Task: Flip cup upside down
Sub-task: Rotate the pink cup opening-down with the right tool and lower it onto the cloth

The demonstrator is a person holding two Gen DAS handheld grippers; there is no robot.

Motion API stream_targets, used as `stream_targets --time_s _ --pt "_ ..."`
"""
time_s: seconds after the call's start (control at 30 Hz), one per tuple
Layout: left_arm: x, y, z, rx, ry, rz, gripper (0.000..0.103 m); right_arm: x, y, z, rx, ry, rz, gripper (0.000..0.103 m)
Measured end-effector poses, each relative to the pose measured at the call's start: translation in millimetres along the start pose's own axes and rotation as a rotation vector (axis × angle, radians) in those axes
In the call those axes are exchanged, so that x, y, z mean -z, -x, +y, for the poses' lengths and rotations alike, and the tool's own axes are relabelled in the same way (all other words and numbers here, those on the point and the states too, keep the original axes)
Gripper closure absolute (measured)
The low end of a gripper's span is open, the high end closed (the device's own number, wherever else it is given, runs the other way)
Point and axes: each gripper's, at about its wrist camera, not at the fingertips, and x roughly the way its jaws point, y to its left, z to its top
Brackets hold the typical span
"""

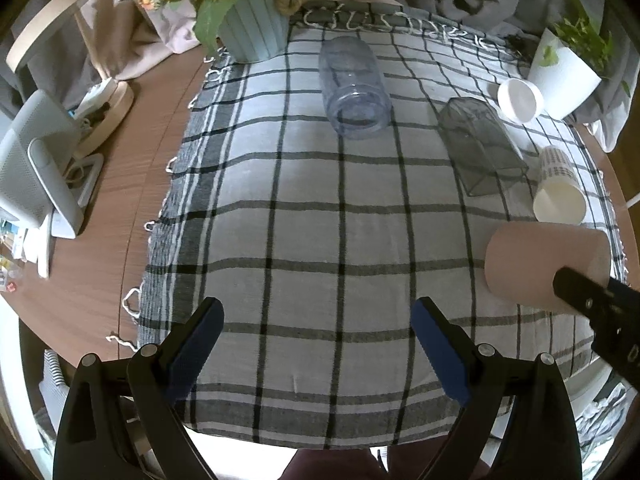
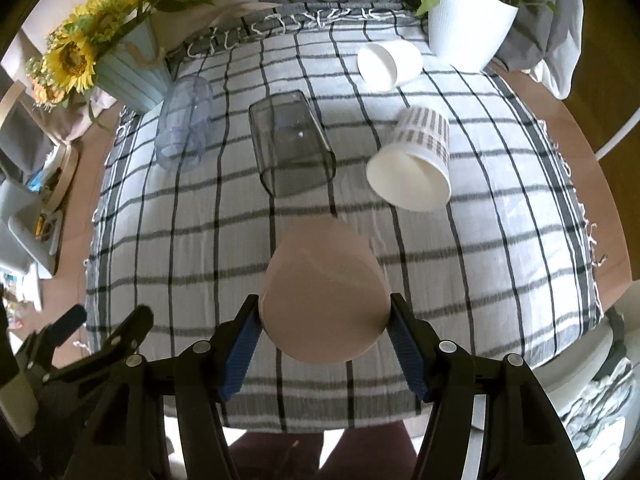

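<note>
My right gripper (image 2: 325, 320) is shut on a pink cup (image 2: 320, 292), pads on its two sides, and holds it above the checked cloth (image 2: 160, 240) with its flat end toward the camera. The same pink cup (image 1: 544, 264) shows at the right of the left wrist view, lying sideways in the air with a right gripper finger (image 1: 580, 292) across it. My left gripper (image 1: 316, 344) is open and empty over the cloth's near part, left of the pink cup.
Lying on their sides on the cloth: a clear bluish cup (image 1: 354, 88), a smoky grey square cup (image 1: 480, 144), a patterned paper cup (image 1: 558, 188) and a small white cup (image 1: 520, 100). A sunflower pot (image 1: 252, 28) and a white plant pot (image 1: 564, 76) stand at the back. Clutter sits on the wooden table (image 1: 112, 200) at left.
</note>
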Motion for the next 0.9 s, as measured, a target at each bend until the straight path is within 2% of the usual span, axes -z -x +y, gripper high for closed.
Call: stream_targets --time_s 0.5,0.9 --pt "-9.9 3.6 7.7 -0.037 0.031 -0.026 0.007 -23.8 -15.2 22.9 0.061 0.091 -0.037 0.041" --pt "-13.9 11.2 7.1 -0.060 0.043 -0.043 0.007 -24.3 -14.9 21.5 0.042 0.077 -0.029 0.040"
